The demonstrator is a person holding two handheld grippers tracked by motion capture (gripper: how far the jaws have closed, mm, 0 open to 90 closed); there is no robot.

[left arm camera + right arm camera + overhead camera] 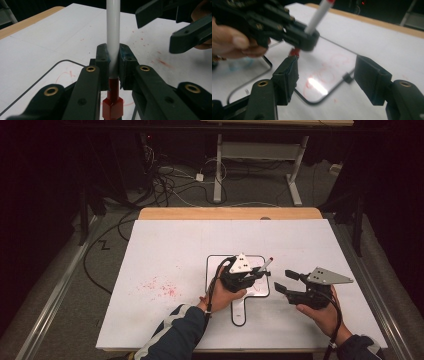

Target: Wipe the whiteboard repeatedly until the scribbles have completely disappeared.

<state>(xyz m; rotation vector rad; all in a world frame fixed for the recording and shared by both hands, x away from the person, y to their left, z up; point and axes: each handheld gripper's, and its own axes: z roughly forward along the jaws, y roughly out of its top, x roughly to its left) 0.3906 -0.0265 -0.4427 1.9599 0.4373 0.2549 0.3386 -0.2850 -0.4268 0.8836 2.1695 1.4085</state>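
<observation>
A white marker point(265, 265) with red ends is clamped in my left gripper point(257, 272), which is shut on its barrel. In the left gripper view the marker point(113, 37) stands upright between the pads, its red end point(113, 107) below them. It is held over a small black-edged whiteboard point(215, 262) with faint red scribbles point(332, 60). My right gripper point(286, 281) is just to the right, open, with nothing between its jaws. In the right gripper view, my right gripper point(325, 75) faces the left gripper point(304, 37) and the marker point(318, 16) over the whiteboard's corner.
The whiteboard lies on a large white sheet point(175, 245) covering a wooden table point(230, 213). Red ink specks point(160, 287) mark the sheet to the left of the board. Beyond the table, cables point(165, 180) trail on the floor by another desk's legs point(218, 170).
</observation>
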